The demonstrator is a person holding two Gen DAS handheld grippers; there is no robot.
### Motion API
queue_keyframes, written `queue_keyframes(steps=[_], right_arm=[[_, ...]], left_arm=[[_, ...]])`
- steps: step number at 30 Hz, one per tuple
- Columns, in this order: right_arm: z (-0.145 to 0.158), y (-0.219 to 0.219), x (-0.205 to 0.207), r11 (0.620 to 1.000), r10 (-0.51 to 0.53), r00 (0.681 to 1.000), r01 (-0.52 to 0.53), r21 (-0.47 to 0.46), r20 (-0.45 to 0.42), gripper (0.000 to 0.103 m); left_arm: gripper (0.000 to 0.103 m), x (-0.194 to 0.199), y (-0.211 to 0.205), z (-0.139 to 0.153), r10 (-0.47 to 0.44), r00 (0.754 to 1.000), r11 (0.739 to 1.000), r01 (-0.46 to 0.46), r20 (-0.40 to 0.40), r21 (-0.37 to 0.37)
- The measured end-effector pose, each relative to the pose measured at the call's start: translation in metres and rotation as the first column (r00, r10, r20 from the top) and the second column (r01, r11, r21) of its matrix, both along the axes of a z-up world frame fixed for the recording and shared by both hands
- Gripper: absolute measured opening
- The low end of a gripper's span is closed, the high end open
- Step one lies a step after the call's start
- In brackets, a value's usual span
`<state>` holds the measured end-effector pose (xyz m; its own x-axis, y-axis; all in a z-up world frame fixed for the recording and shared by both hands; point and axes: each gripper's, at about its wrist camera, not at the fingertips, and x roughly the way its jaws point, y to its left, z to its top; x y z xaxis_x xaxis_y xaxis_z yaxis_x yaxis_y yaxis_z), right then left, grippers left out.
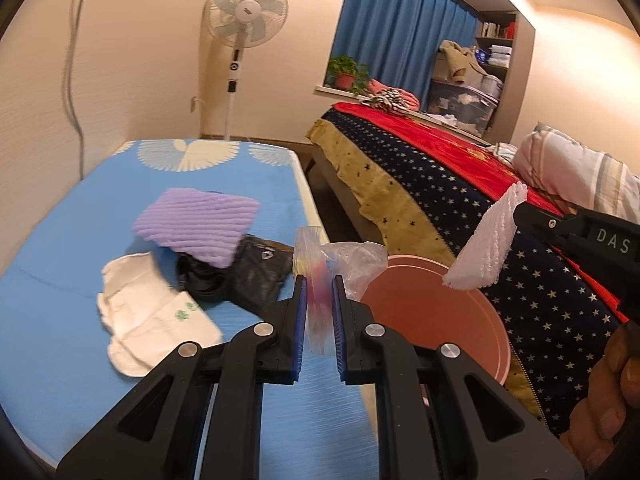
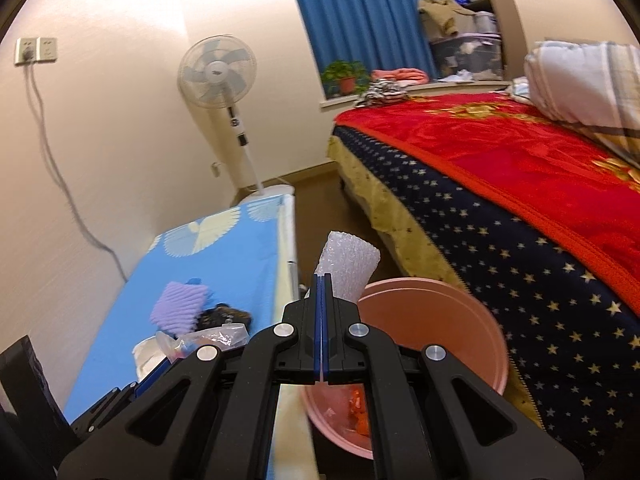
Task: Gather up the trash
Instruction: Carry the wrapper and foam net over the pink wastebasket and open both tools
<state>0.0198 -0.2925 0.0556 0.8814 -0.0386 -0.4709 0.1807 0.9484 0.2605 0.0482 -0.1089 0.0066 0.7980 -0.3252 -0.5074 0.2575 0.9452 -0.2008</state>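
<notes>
Left tool [image 1: 319, 312] pinches crinkly clear bag [image 1: 320, 280]; right tool [image 2: 322, 320] clamps ribbed white foam [image 2: 347, 266].

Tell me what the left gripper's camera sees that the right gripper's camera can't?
Only the left wrist view shows the white folded paper on the blue table, and a hand at its right edge. Only the right wrist view shows the wall socket and the orange scraps inside the pink bin. Both show the bin, the fan, the purple foam, the clear plastic bag in the left gripper, and the white foam sheet in the right gripper.
</notes>
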Motion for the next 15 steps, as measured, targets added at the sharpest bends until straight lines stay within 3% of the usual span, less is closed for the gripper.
queue_keyframes(steps=[15], right_arm=[[-0.014,-0.049,0.002,0.987,-0.161,0.985,0.162,0.009,-0.062,0.000]], left_arm=[[0.012,0.013,-0.071,-0.018,-0.158,0.987,0.987,0.158,-0.031,-0.005]])
